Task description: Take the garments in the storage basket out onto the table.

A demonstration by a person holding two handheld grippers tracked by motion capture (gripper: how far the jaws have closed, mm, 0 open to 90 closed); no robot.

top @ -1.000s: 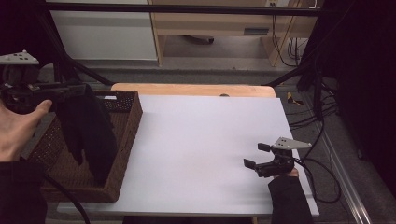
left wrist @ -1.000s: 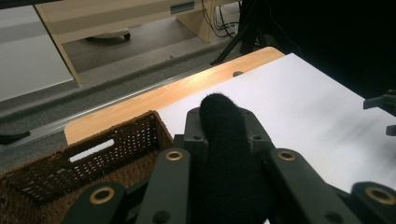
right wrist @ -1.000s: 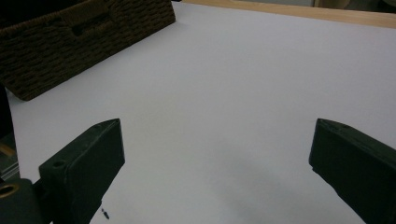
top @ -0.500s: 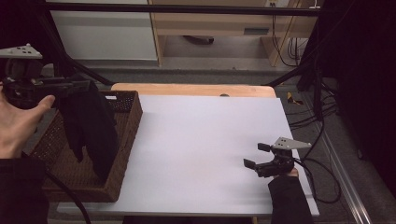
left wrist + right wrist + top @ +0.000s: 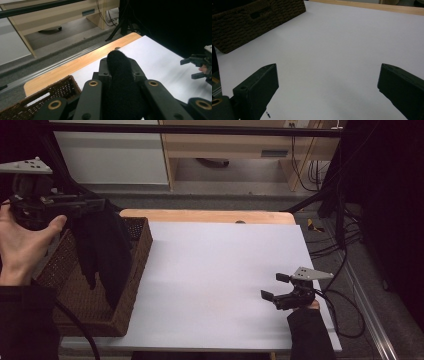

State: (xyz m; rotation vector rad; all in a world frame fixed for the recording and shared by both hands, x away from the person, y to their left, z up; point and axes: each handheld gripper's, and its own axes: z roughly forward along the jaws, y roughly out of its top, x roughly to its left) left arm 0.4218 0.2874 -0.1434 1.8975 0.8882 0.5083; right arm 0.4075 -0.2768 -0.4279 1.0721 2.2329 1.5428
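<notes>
A black cloth (image 5: pixel 102 252) hangs from my left gripper (image 5: pixel 97 206), which is shut on its top edge above the brown wicker basket (image 5: pixel 135 265) at the table's left. The cloth's lower end dangles inside the basket. In the left gripper view the black cloth (image 5: pixel 120 82) is bunched between the two jaws, with the basket (image 5: pixel 53 91) below. My right gripper (image 5: pixel 272 287) rests low over the white tabletop (image 5: pixel 215 265) near the front right, open, with nothing between its fingers. Its own view has the right gripper (image 5: pixel 328 86) spread wide over bare tabletop, the basket (image 5: pixel 257 20) far off.
A wooden strip (image 5: pixel 210 216) borders the table's far edge. Cables (image 5: pixel 345 240) trail on the floor to the right. A low cabinet (image 5: pixel 240 150) stands behind the table. The person's left hand (image 5: pixel 22 245) holds the left gripper beside the basket.
My left gripper has risen and shifted slightly right, lifting the black cloth higher out of the basket. The right gripper has stayed put.
</notes>
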